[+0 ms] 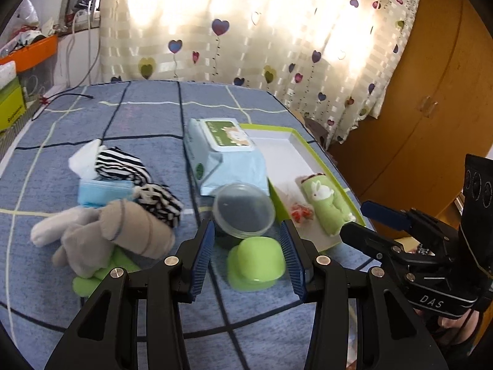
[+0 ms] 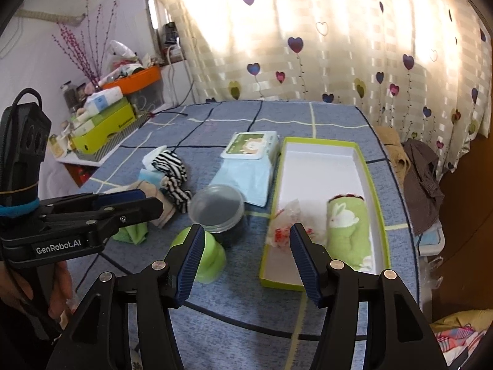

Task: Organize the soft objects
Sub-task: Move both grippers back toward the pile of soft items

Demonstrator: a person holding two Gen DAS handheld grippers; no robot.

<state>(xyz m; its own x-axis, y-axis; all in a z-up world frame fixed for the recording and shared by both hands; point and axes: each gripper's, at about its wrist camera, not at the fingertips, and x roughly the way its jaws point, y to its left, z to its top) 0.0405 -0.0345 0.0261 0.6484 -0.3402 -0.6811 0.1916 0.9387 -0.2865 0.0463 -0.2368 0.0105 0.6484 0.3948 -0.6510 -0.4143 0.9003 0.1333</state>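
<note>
The tray's point(image 2: 362, 166) far half lies free; jar point(image 2: 217, 208) blocks its left side.

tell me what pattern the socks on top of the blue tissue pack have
Black and white stripes on the socks; clearest in the left wrist view, draped over the tissue pack.

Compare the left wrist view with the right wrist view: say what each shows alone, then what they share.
Only the left wrist view shows the grey plush toy whole, lying in front of the blue tissue pack.

Only the right wrist view shows the clothes pile beyond the bed's edge and the yellow-green boxes.

Both show the green-rimmed box holding the rolled green rabbit towel, the wipes pack, the clear round container, and both grippers open: left gripper, right gripper.
</note>
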